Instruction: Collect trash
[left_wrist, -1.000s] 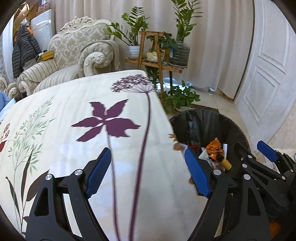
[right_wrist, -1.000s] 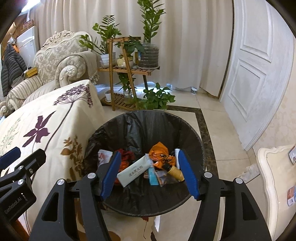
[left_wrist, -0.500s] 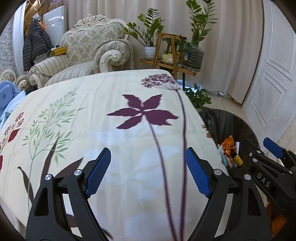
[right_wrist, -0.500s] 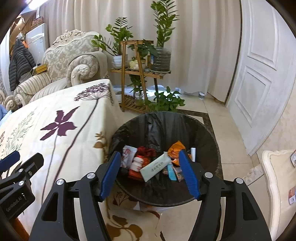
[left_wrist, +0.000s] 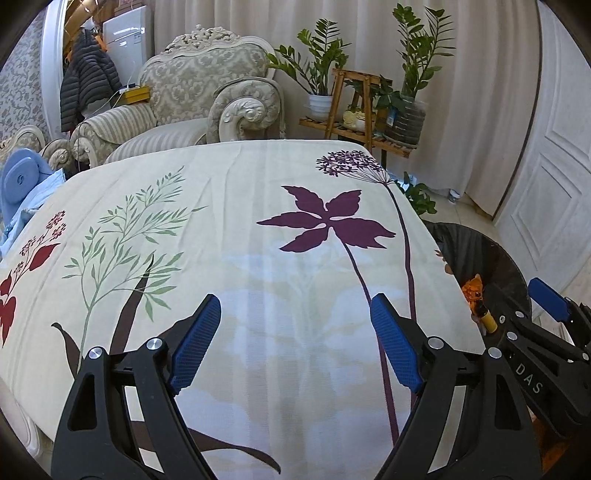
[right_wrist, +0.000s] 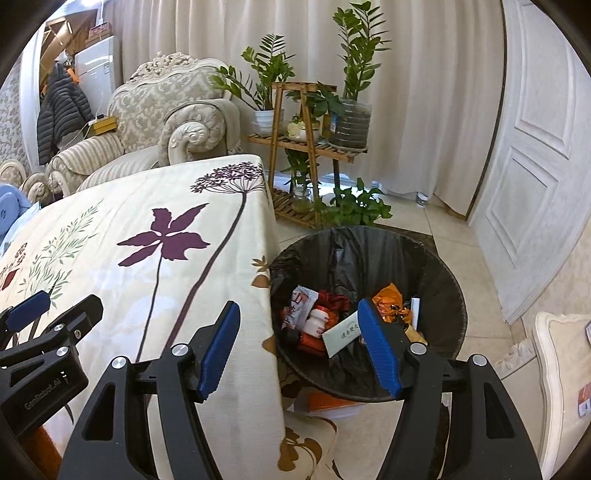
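Note:
A black-lined trash bin (right_wrist: 447, 291) stands on the floor at the table's right edge and holds several wrappers, a small white bottle (right_wrist: 317, 322) and a white box (right_wrist: 341, 332). It also shows in the left wrist view (left_wrist: 509, 273). My right gripper (right_wrist: 299, 345) is open and empty, above the table edge and the bin's near rim. My left gripper (left_wrist: 295, 345) is open and empty above the floral tablecloth (left_wrist: 236, 229). I see no trash on the cloth.
A patterned armchair (left_wrist: 207, 92) stands behind the table. A wooden plant stand (right_wrist: 310, 147) with potted plants stands by the curtain. A white door (right_wrist: 535, 147) is at the right. A blue object (left_wrist: 22, 177) lies at the table's far left.
Both grippers have moved left, away from over the bin. The left view now shows mostly tablecloth, and the bin sits further right in both views. Both stay open and empty.

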